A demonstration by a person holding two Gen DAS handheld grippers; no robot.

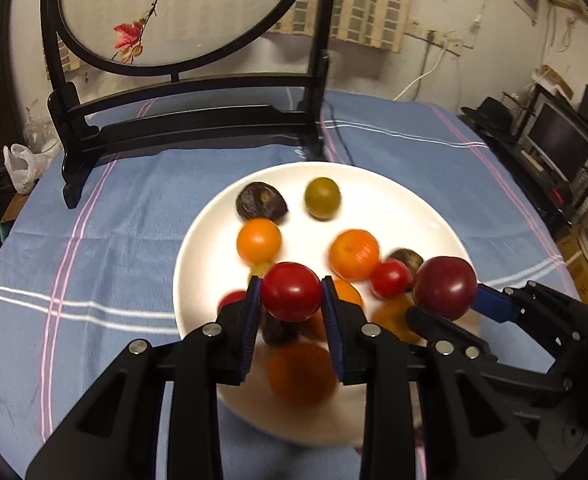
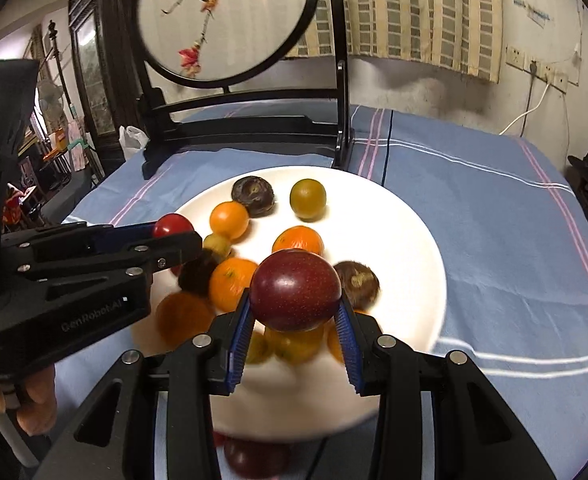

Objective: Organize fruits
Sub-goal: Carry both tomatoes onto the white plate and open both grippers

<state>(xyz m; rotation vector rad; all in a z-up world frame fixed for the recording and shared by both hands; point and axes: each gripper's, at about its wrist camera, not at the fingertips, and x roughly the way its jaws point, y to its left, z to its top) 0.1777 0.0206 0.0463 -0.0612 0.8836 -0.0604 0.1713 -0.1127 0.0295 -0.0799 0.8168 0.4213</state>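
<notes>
Left gripper point(image 1: 291, 294) clamping red tomato point(image 1: 291, 297), blue striped tablecloth point(image 1: 105, 216)

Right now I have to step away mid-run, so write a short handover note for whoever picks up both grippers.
Left gripper: shut on a red tomato, held above the white plate.
Right gripper: shut on a dark red plum, also above the plate.
On the plate: oranges, brown round fruits, a green fruit, more small tomatoes, loosely mixed.
Done: two fruits are in the grippers; no sorted groups are visible.
Left: place both held fruits, then sort the rest. No second container shows on the blue cloth.
</notes>
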